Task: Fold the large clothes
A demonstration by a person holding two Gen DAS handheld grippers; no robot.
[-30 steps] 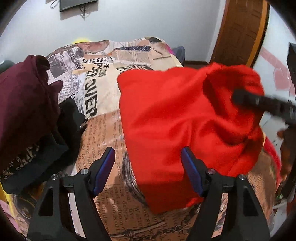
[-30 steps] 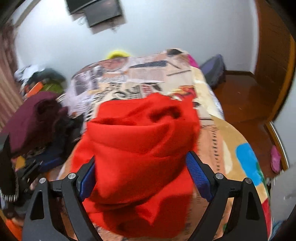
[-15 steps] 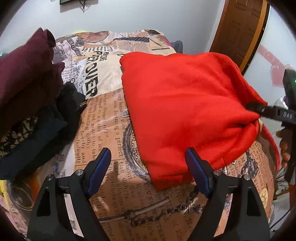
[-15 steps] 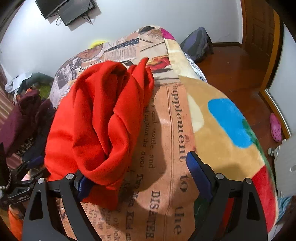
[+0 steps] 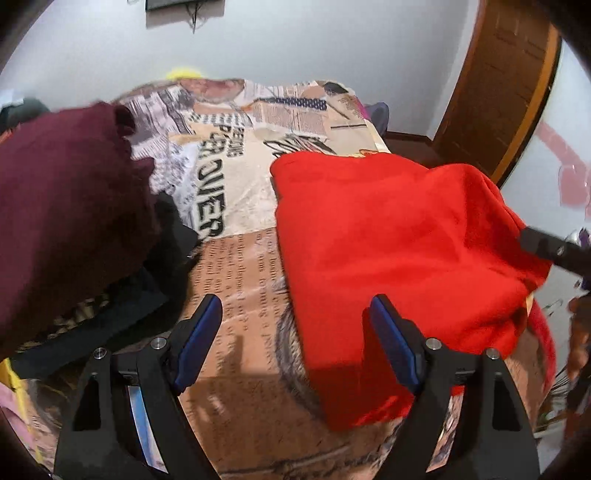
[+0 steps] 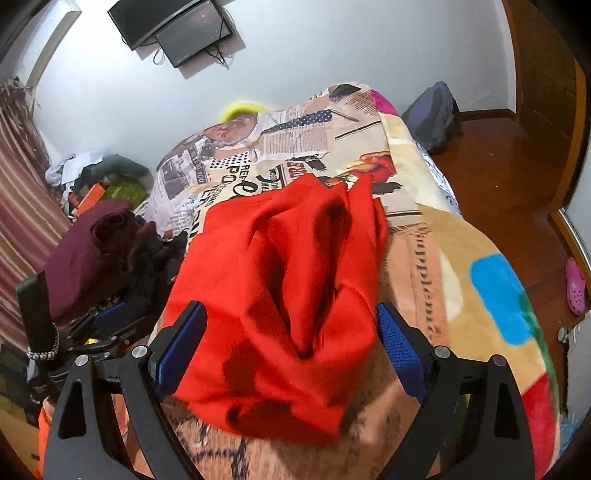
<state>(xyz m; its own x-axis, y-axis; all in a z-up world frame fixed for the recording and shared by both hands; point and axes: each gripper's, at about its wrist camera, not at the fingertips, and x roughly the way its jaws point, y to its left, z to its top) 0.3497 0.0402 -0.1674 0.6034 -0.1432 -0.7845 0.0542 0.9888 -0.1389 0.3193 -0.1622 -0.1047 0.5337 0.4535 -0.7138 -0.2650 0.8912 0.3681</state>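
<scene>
- Two grippers sit nearest the cameras, both with blue-padded jaws spread wide and pinching nothing: the left gripper [image 5: 295, 332] hangs above the bedspread at the near left edge of the red garment, and the right gripper [image 6: 291, 339] brackets the garment's near end without its pads touching the cloth.
- One red garment [image 5: 399, 251] lies on the bed, bunched rather than flat. In the right wrist view [image 6: 280, 288] its long axis runs away from the camera toward the wall, with a deep crease down the middle; the far end rises in two loose points. In the left wrist view its near corner hangs toward the bed's foot and its right edge reaches the mattress side.
- The bedspread [image 6: 424, 258] is printed like newspaper. Beside the garment's right edge a column reads "Supplement"; the smaller lines are too blurred to read.
- Farther up, in the left wrist view [image 5: 236, 229], big black letters read "OVER" sideways, and above them probably "PAPER", though motion blur makes that uncertain.
- A maroon garment [image 5: 70, 221] sits heaped on dark clothes [image 5: 147, 295] at the left of the bed.
- At the far end, a dark screen [image 6: 177, 26] hangs on the white wall, and a backpack [image 6: 432, 114] rests on the wooden floor by the bed's far right corner.
</scene>
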